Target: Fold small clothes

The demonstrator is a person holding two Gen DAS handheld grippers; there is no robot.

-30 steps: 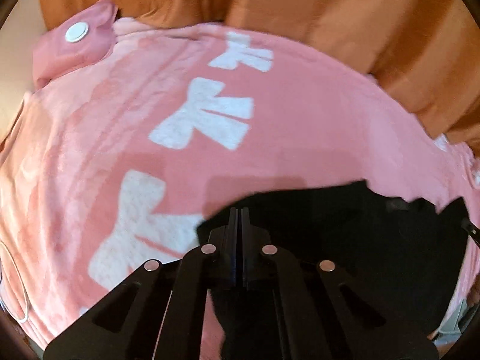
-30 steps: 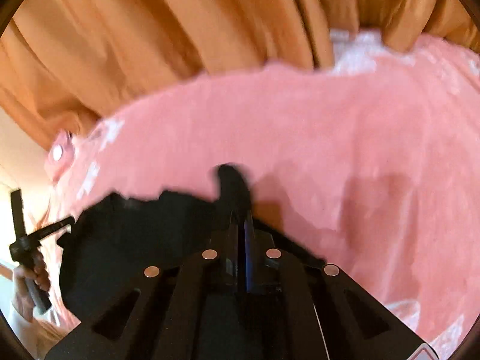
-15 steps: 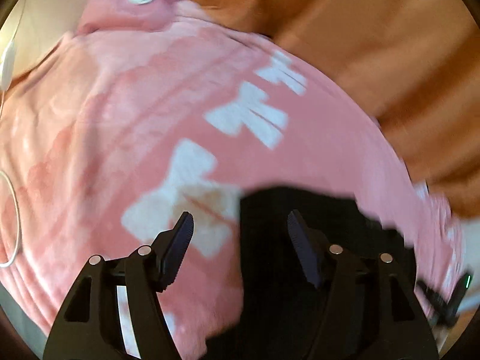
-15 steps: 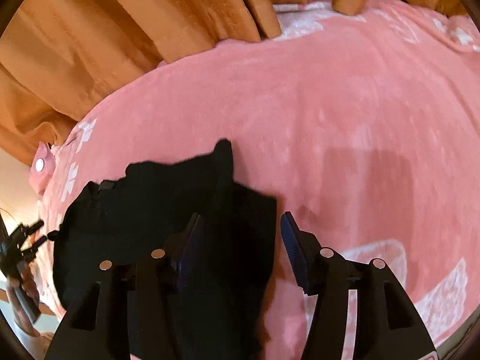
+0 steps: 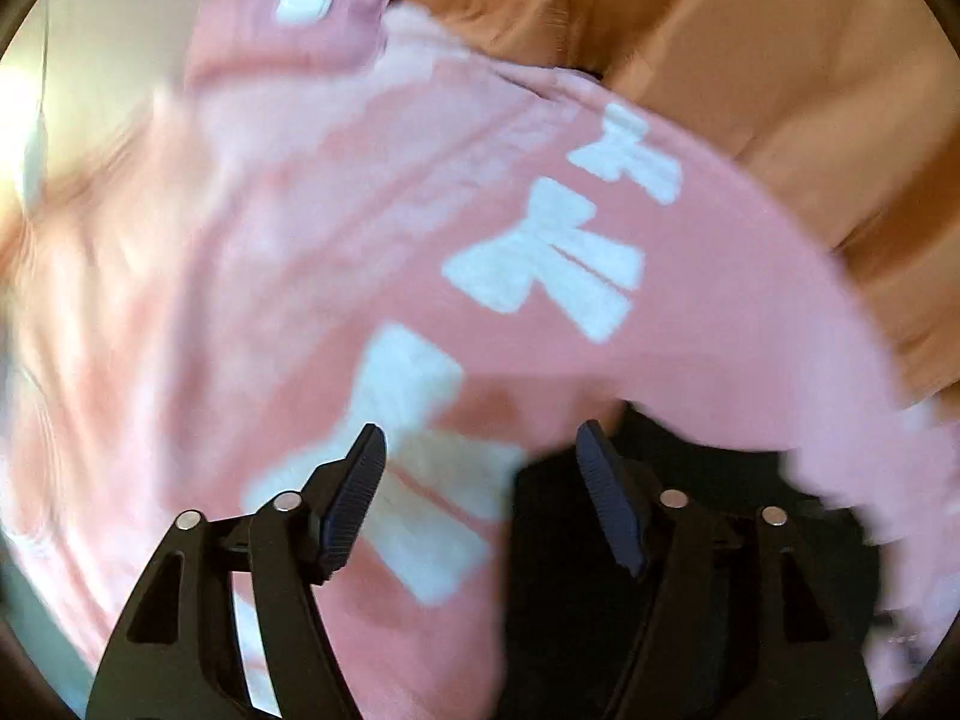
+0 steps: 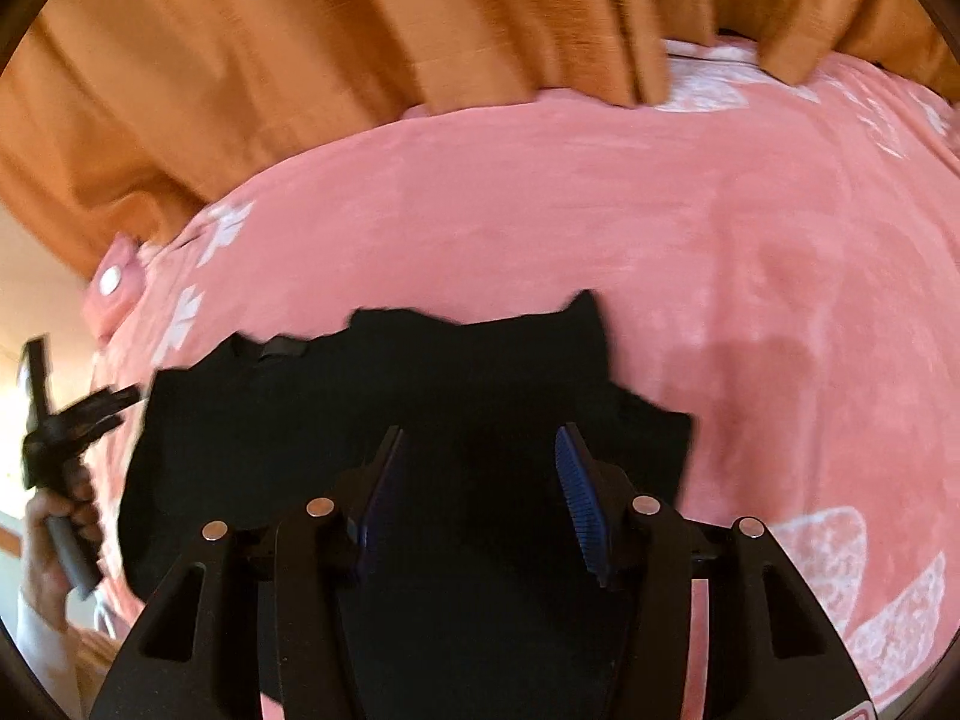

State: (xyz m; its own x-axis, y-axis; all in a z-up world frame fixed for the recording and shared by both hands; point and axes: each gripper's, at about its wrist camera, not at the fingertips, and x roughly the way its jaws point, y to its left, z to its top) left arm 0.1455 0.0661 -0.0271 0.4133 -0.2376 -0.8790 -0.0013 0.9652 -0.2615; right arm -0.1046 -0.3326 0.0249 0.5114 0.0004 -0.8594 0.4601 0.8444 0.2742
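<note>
- The left gripper (image 5: 480, 450) has its fingers (image 5: 354, 492) spread and its jaws are opening; between them lies only pink blanket (image 5: 180, 300) and a white bow print (image 5: 414, 462), nothing pinched.
- The black garment (image 5: 678, 510) sits under and past that gripper's right-hand finger; its edge reaches just into the gap, and no pad presses on it.
- The right gripper (image 6: 480, 450) holds its fingers (image 6: 579, 498) apart above the garment (image 6: 360, 408), which fills the space beneath them; whether they touch the cloth cannot be told, and nothing is clamped.
- The garment is plain black, lying flat on the blanket (image 6: 600, 210) with a ragged, uneven far edge and one pointed corner sticking up towards the orange curtain (image 6: 300, 60).
- At that view's left edge a hand (image 6: 54, 546) grips the other tool's handle.
</note>
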